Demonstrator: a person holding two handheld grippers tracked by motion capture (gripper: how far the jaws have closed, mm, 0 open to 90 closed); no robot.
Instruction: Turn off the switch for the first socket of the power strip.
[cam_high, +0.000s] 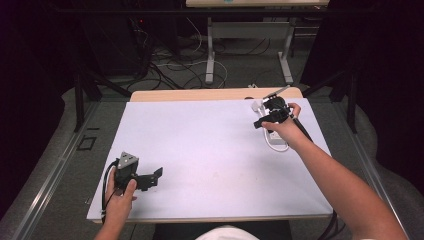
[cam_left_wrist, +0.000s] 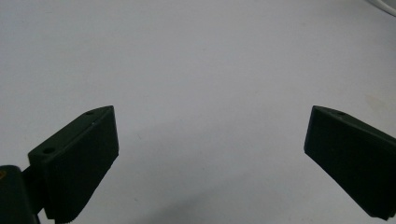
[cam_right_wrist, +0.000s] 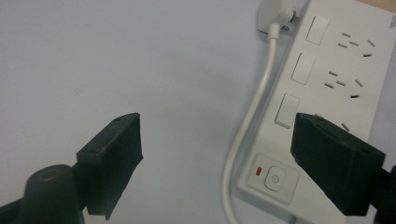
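power strip, white, lies at far right of the bench, right under the right tongs. no brand readable; a small grey mark at its far corner is too tiny to make out. markings seen: power symbol on the near button w/ a small red bar beside it, then 3 plain white rocker switches in a row, each next to a set of socket slots. white cable runs along the strip's side up to a white plug lying at the far end.

right tongs: jaws spread wide, nothing between the pads, one jaw over bare sheet, other over the strip. left tongs: also spread, nothing pinched, resting near the front left of bench in the high view.

bench surface = pale lavender-white sheet, matte, faint smudges; wood edge shows at the far side. beyond: grey floor w/ loose cables, legs of another table, dark curtains both sides.
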